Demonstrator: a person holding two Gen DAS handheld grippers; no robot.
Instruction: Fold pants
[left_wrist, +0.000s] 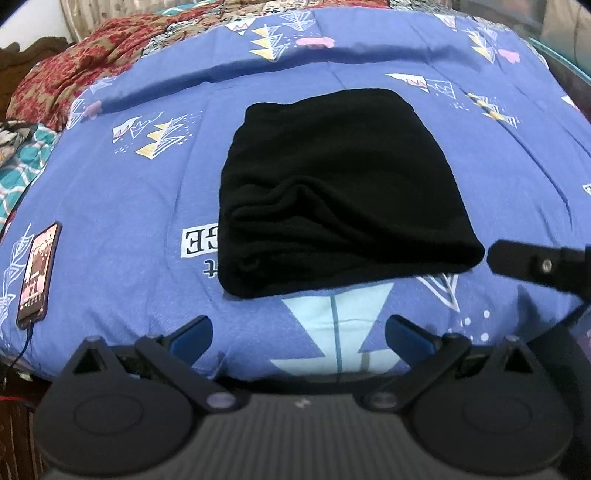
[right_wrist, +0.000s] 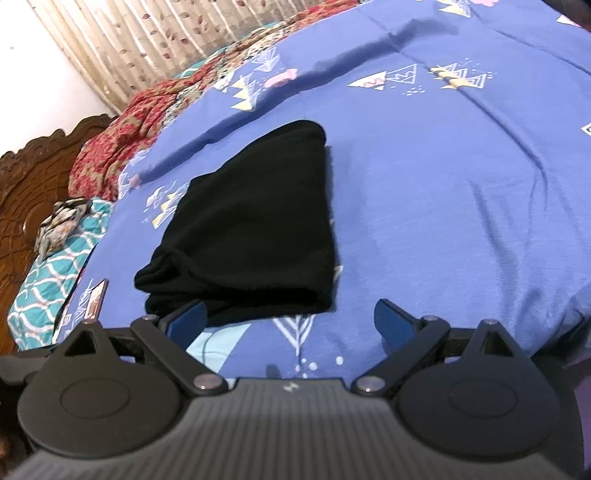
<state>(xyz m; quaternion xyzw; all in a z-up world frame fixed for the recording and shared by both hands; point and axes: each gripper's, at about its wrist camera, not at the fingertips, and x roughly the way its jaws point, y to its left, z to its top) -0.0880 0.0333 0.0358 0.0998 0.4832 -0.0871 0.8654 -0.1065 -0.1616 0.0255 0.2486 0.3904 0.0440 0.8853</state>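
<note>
Blue quilted bedding (left_wrist: 122, 206), soft and stitched in long seams, covered the bed in the left wrist view, printed with white, yellow and pale-blue triangles and some block lettering. On it lay the black pants (left_wrist: 340, 192), folded into a thick, roughly rectangular bundle of matte, slightly fuzzy knit, with stacked layers showing as soft ridges along the near edge. A smartphone (left_wrist: 38, 271) with a lit screen rested flat near the bedding's left edge, a thin cable trailing from its lower end. Crumpled red floral fabric (left_wrist: 70, 74) was heaped at the far left. The left gripper (left_wrist: 298, 334) hovered just short of the pants, its two blue-padded fingers spread wide and holding nothing. A black finger of the right gripper (left_wrist: 532, 264) reached in from the right, its tip just beside the bundle's near right corner; whether it touched was unclear. In the right wrist view, the same bedding (right_wrist: 461, 184) sloped away toward a pleated, leaf-printed curtain (right_wrist: 140, 40) and a carved dark wooden headboard (right_wrist: 26, 199). The pants (right_wrist: 255, 232) lay as a dark wedge, their rounded folded edge nearest the camera. The right gripper (right_wrist: 290, 323) had its fingers wide apart and empty, the left pad overlapping the pants' near edge in the picture.
</note>
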